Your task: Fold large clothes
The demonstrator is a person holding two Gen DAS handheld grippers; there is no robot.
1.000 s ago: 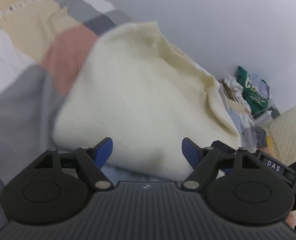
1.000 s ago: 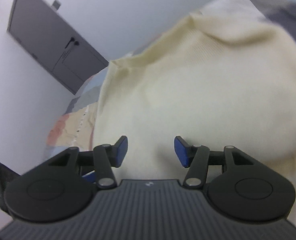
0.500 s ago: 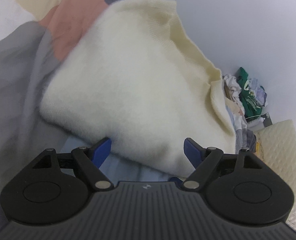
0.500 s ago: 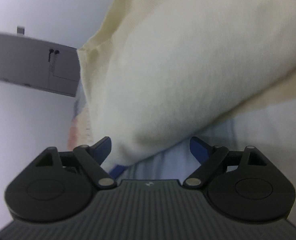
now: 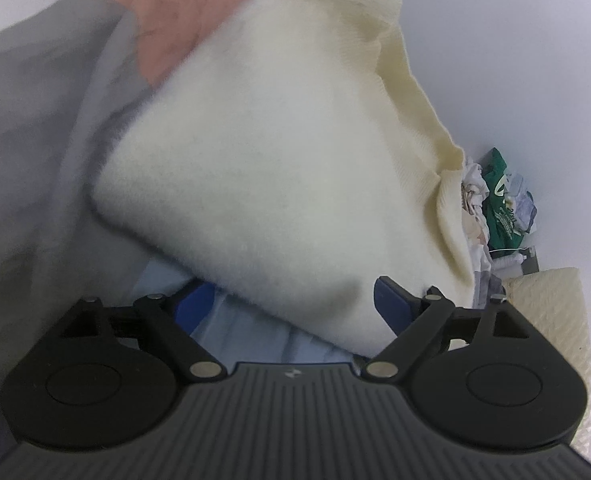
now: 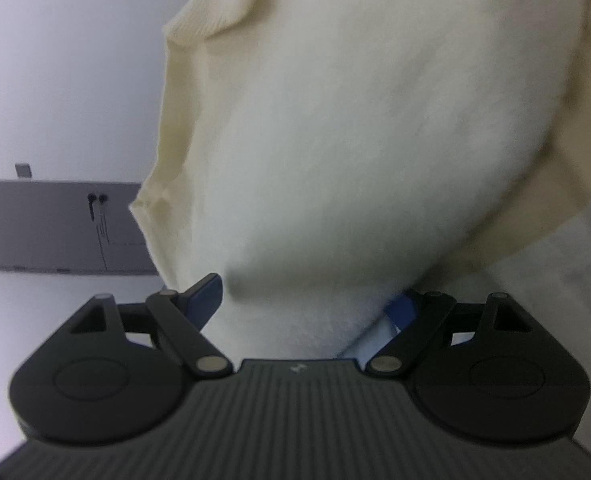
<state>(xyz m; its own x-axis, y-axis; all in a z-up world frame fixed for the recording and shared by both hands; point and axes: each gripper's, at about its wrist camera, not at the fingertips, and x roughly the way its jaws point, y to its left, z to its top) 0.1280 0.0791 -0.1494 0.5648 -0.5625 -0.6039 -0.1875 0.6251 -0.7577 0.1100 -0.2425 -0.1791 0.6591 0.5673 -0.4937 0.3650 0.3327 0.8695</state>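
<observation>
Now, folded cream sweater (image 5: pixel 279 168) between left tool (image 5: pixel 291 300) (jaws opening), patchwork bedcover (image 5: pixel 35 160)

The folded sweater (image 5: pixel 255 168) lies on my bedspread (image 5: pixel 35 160), ahead of my 2 grippers; a clothes pile (image 5: pixel 499 208) sits behind its right edge.

The folded cream knitted sweater (image 5: pixel 271 168) is blurred across its fuzzy face in both wrist views, and in the right wrist view the top and right edges of the frame cut it off. It hides most of the pale blue cloth (image 5: pixel 247 328) beneath it, at lower centre of the left view. The heap of mixed clothes with a green printed piece (image 5: pixel 499 208), at the right of that view, is too small to sort. The patchwork bedspread (image 5: pixel 31 160) is smeared and cut at the left edge.
</observation>
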